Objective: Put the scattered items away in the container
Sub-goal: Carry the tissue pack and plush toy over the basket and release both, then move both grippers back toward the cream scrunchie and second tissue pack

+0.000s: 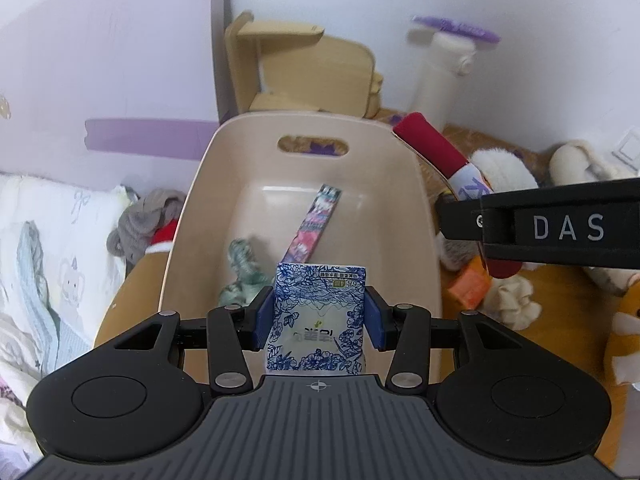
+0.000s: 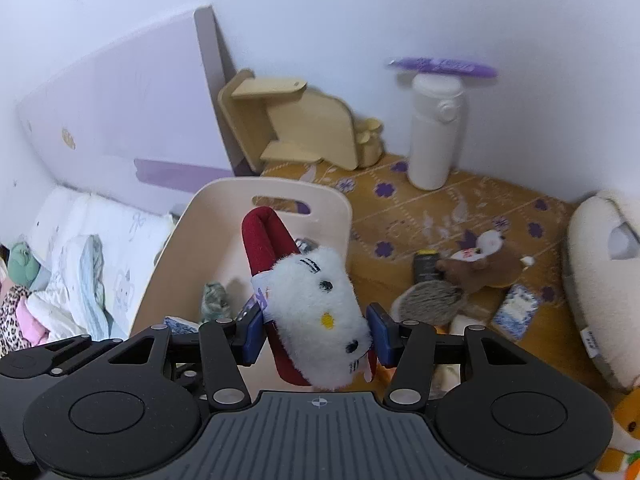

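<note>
My left gripper [image 1: 320,316] is shut on a blue-and-white tissue pack [image 1: 318,320] and holds it over the near end of the beige bin [image 1: 224,168]. In the bin lie a green scrunchie [image 1: 240,268] and a long pink wrapper [image 1: 314,224]. My right gripper [image 2: 316,332] is shut on a white cat plush with a red body [image 2: 316,304], held over the bin's right rim [image 2: 340,216]. In the left wrist view the plush's red part [image 1: 432,144] sticks up beside the bin.
On the orange mat [image 2: 460,200] lie a brown plush [image 2: 484,264], a grey hedgehog plush [image 2: 428,300], another tissue pack [image 2: 516,312] and a black tube [image 2: 425,266]. A white bottle [image 2: 434,136] and a wooden stand [image 2: 304,128] are by the wall. Bedding [image 2: 80,264] is left.
</note>
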`<state>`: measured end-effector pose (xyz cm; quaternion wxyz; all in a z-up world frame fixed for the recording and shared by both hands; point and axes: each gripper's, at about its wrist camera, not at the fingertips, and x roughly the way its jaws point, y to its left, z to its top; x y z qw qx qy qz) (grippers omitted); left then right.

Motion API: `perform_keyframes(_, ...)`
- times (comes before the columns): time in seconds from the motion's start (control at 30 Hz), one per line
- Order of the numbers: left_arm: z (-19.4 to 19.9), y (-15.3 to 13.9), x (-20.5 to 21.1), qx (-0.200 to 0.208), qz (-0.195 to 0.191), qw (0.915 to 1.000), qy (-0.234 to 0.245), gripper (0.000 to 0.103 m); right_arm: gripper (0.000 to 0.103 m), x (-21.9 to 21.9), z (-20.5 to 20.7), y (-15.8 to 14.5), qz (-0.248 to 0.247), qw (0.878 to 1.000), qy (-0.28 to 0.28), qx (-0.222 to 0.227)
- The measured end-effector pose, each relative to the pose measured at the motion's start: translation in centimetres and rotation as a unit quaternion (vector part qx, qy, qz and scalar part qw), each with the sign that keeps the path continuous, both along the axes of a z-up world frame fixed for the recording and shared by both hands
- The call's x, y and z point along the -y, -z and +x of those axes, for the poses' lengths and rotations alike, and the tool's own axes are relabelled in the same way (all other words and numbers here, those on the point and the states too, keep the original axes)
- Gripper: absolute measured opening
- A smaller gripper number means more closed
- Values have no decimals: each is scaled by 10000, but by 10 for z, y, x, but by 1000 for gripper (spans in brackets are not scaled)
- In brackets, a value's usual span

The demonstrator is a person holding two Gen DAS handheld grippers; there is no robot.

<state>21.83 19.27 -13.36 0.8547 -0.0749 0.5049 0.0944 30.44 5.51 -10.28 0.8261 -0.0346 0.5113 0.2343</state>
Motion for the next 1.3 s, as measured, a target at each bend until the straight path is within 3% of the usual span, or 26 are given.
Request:
perform_keyframes(0.37, 9, 37, -26, -408, -105, 9990, -157, 47, 50, -39, 13, 31, -278, 9986, -257, -366)
perform_keyframes(0.83, 17, 65, -29, -848, -120, 9963, -92, 48, 51, -63, 23, 67, -490, 9950, -450, -739)
perform_keyframes(0.93, 17, 64, -29, -889, -159, 9959, -109, 57, 57, -62, 24, 69, -500, 9948, -453, -757)
perform_keyframes(1.0, 17, 62, -29, -869, -134, 9960, -131, 69, 61, -61, 24, 68, -474, 9951, -451, -745)
perform_keyframes(1.3, 16, 53, -19, -786, -118, 9968, -109, 74, 73, -51, 19, 49, -250, 9972, -415, -573)
